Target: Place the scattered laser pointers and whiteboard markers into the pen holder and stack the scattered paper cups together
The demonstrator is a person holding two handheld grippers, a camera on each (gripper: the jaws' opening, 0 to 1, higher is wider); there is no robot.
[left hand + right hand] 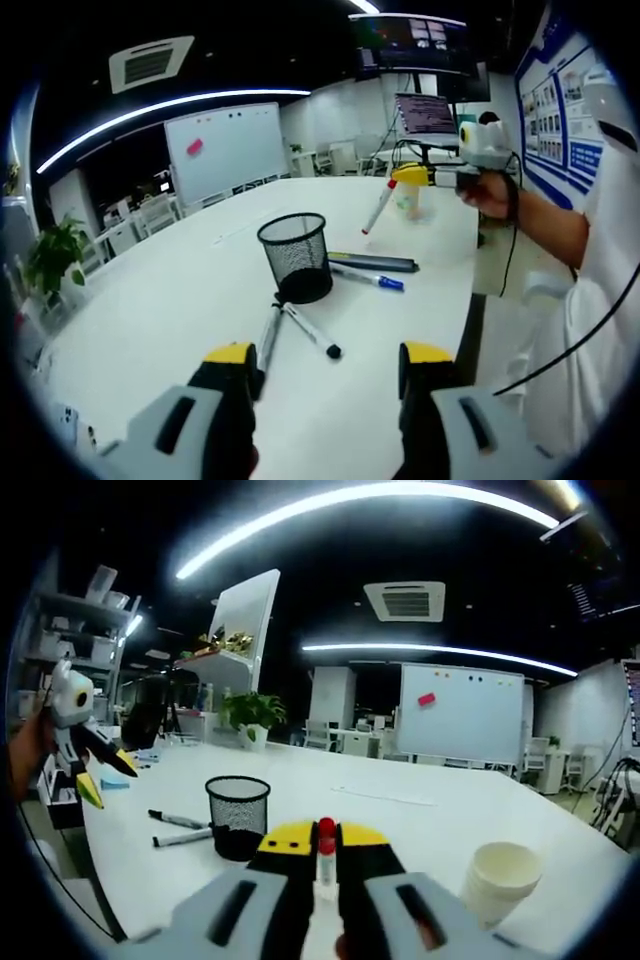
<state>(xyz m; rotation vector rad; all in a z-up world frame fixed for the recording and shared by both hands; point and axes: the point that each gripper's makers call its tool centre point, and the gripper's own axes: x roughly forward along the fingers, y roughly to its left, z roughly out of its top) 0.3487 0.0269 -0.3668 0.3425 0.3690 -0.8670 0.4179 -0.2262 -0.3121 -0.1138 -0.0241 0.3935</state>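
Right gripper (326, 865), low in the middle of the right gripper view, has its yellow-tipped jaws pressed together on a red-capped marker (325, 848). In the left gripper view that same marker (379, 207) hangs slanted from the gripper at the upper right, above the white table (180, 300). A person's hand (490, 190) holds it out over the table, arm stretched forward.

Left gripper (325, 375), at the bottom of the left gripper view, has its jaws wide apart with nothing between them.

The black mesh pen holder (294, 256) stands near the middle of the frame. 2 markers (290, 330) lie crossed just in front of it, touching its base. A dark laser pointer (372, 262) and a blue-capped marker (368, 278) lie just to its right. Paper cups (500, 880) sit at the lower right of the right gripper view.

I think the markers are light, stiff and smooth, so they may slip or roll. Grabbing one around the middle looks best. The cups look thin and easy to crush, so a soft squeeze on the rim seems right.
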